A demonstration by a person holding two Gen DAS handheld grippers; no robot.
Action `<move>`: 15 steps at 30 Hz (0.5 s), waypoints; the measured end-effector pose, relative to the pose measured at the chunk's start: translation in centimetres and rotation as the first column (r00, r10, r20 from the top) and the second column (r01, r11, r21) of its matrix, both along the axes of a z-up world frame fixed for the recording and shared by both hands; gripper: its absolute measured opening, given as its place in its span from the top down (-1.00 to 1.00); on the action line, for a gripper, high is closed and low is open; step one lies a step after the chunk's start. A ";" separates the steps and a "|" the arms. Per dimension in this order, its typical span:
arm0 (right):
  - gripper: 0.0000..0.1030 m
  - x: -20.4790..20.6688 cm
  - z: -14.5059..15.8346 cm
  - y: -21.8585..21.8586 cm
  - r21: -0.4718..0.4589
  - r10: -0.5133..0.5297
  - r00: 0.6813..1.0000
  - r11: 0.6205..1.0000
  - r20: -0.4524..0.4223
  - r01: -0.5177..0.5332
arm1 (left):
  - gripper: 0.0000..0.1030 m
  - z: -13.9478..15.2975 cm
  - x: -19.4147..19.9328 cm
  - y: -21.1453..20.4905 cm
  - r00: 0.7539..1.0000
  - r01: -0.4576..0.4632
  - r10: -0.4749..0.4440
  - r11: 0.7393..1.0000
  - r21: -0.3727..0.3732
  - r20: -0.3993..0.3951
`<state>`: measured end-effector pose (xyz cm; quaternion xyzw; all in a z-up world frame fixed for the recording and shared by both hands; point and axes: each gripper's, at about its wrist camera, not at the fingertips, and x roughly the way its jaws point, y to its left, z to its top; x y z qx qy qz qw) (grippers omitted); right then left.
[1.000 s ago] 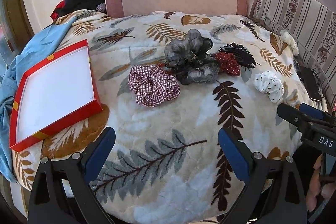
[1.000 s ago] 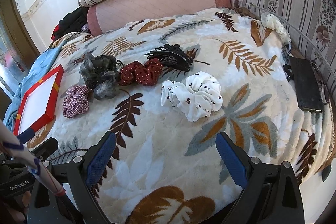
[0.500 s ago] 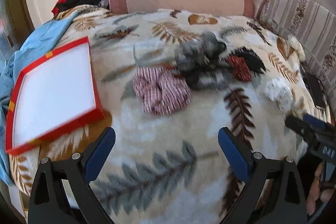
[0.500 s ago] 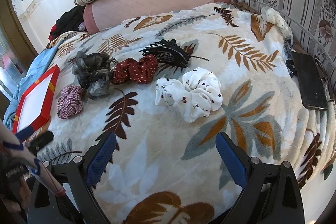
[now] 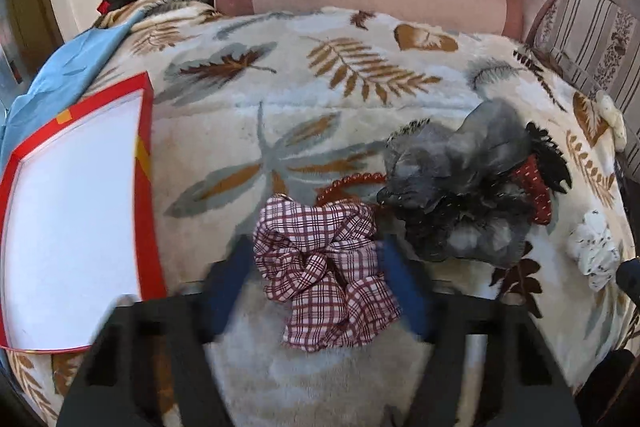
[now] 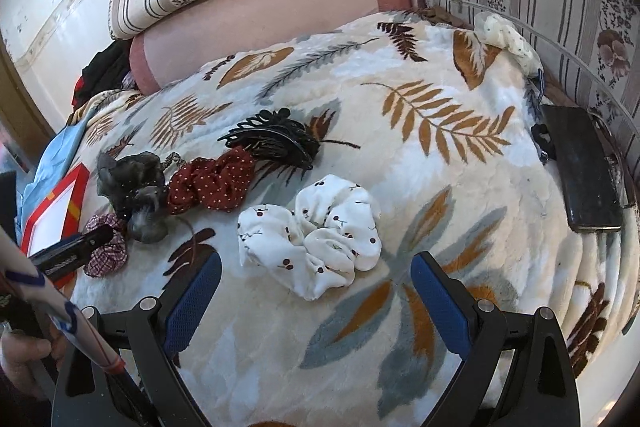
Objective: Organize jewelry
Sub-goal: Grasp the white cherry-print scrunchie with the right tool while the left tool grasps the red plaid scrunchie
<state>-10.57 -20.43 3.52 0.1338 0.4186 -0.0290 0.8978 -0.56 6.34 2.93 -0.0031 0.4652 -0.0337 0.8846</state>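
The left gripper [image 5: 320, 279] is closing around the plaid scrunchie [image 5: 324, 275] on the blanket [image 5: 320, 107], its blurred fingers [image 5: 228, 283] flanking it. The right gripper [image 6: 316, 291] hangs released near the white scrunchie [image 6: 312, 235].

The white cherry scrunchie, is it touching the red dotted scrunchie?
Apart. In the right wrist view, bare blanket separates the white cherry scrunchie from the red dotted scrunchie.

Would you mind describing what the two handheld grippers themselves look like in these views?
Both match: the right gripper has angular black plastic fingers, each lined with a blue textured pad and fixed with silver bolts. The left gripper shows the same black frame and blue pads, blurred. No cables are visible. A white sleeve with dark blue markings and a red cuff edge shows.
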 end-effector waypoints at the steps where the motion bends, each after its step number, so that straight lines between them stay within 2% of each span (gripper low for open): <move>1: -0.90 0.1 -0.2 0.0 0.002 0.002 1.000 1.000 -0.005 -0.002 | 0.24 -0.4 0.1 0.0 1.000 0.006 -0.006 1.000 -0.007 -0.009; 2: -0.90 0.1 -0.3 0.0 0.002 0.003 1.000 1.000 -0.007 -0.003 | 0.32 -0.6 0.1 0.0 1.000 0.011 -0.011 1.000 -0.013 -0.010; 4: -0.90 0.1 -0.4 0.0 0.004 0.007 1.000 1.000 -0.004 -0.007 | 0.67 -0.7 -0.6 0.0 1.000 0.009 -0.009 1.000 -0.014 0.016; 11: -0.90 0.7 -0.5 -0.2 -0.009 0.031 0.998 0.999 0.057 -0.031 | 0.73 0.2 -4.1 0.2 0.998 0.030 -0.026 0.997 -0.066 0.065; 13: -0.90 1.5 -1.0 0.0 -0.016 0.034 0.998 0.999 0.047 -0.033 | 0.73 0.4 -4.8 0.2 0.997 0.036 -0.031 0.997 -0.074 0.070; 14: -0.82 2.2 -1.6 0.0 0.017 0.051 0.998 0.999 0.025 -0.051 | 0.73 0.4 -5.1 0.1 0.997 0.036 -0.031 0.997 -0.075 0.071; 15: -0.39 2.7 -2.1 0.1 0.027 0.068 0.998 0.997 0.005 -0.068 | 0.73 0.5 -5.3 0.1 0.997 0.035 -0.030 0.997 -0.075 0.072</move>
